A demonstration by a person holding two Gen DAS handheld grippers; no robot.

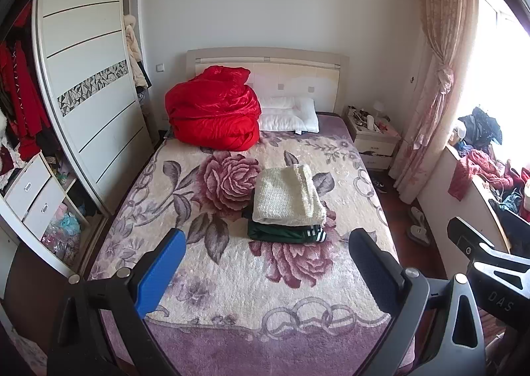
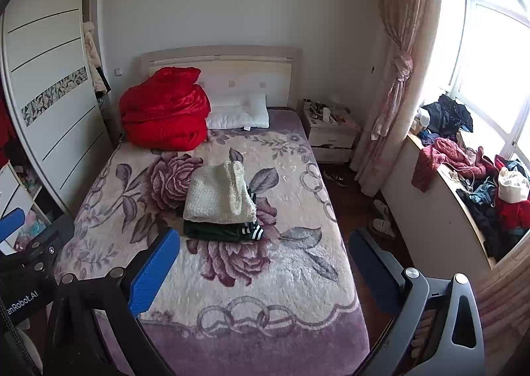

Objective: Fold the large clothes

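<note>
While the left gripper (image 1: 265, 263) and right gripper (image 2: 265, 263) hang spread and empty above the bed (image 1: 232, 276), the folded cream knit (image 1: 286, 193) rests mid-bed on a dark green garment (image 1: 281, 233); both look soft, light and floppy, best pinched at opposite corners.

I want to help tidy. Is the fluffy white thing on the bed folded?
Folded. The cream garment lies as a neat rectangle, stacked on a folded dark green garment.
</note>
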